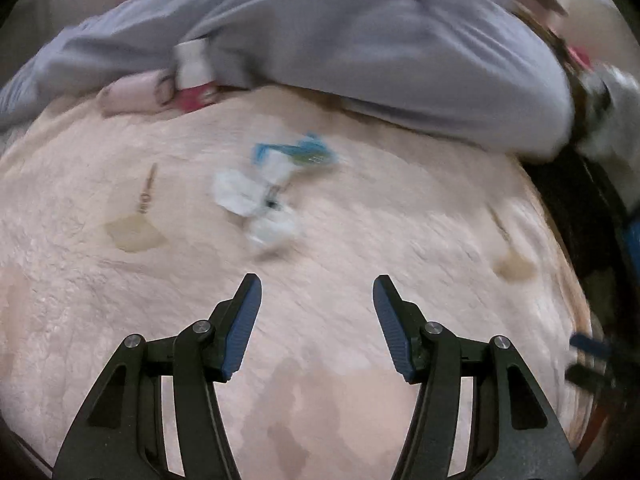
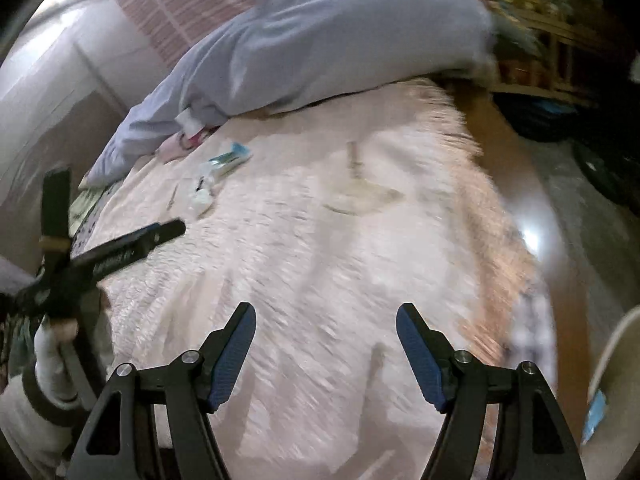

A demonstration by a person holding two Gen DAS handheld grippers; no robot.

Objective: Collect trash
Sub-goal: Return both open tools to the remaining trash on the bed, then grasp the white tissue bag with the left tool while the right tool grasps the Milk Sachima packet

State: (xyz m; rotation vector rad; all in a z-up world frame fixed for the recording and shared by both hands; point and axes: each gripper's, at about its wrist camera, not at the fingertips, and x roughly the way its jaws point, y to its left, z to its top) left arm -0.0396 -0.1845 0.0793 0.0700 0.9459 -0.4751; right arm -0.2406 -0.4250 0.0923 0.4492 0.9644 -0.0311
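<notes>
On the pink fluffy blanket (image 1: 320,264) lie crumpled white wrappers (image 1: 256,204) and a blue wrapper (image 1: 304,152), both blurred. They also show small at the far left in the right wrist view, the white wrappers (image 2: 202,196) and the blue wrapper (image 2: 232,157). My left gripper (image 1: 317,284) is open and empty, a short way in front of the white wrappers. My right gripper (image 2: 326,312) is open and empty over bare blanket, far from the trash. The left gripper also shows at the left edge of the right wrist view (image 2: 120,252).
A grey-lilac duvet (image 1: 320,40) is bunched along the far side of the bed. A pink and white object (image 1: 192,76) lies at its edge. Tan embroidered shapes (image 1: 134,234) mark the blanket. The bed edge and wooden floor (image 2: 560,208) are to the right.
</notes>
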